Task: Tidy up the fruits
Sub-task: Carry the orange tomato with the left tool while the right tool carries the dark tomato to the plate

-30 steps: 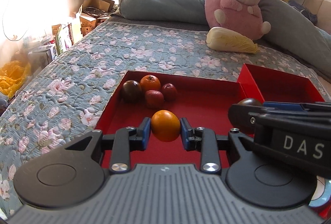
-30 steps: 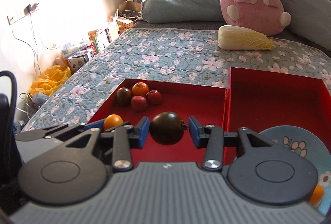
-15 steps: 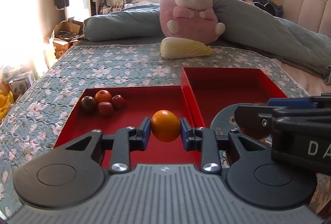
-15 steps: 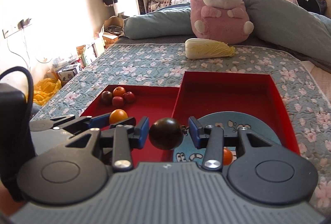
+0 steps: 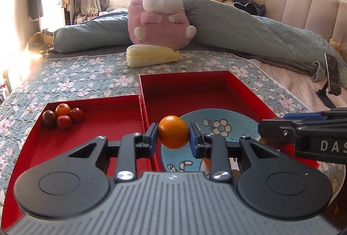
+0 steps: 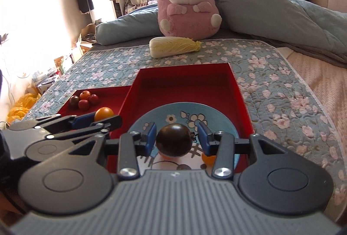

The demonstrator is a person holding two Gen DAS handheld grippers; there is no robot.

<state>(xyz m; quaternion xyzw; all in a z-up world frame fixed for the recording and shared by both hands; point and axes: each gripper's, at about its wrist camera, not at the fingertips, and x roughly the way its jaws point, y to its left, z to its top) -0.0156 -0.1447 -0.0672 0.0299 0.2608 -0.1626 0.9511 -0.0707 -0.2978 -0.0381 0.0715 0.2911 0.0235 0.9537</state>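
We carry an orange (image 5: 173, 134) pinched in our left tool (image 5: 173, 136) and a dark fruit (image 6: 174, 143) pinched in our right tool (image 6: 176, 137) above the blue plate (image 6: 219, 114) at lower centre, likely next lowering and releasing both there.

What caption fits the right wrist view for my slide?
Right tongs carry a dark fruit over the blue plate in the red tray.

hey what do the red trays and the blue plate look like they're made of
Trays: likely painted card or thin metal; matte red, thin straight walls, sharp corners, no gloss. I cannot tell which.
Plate: probably glazed ceramic or melamine; smooth blue surface with printed flowers and a faint sheen.
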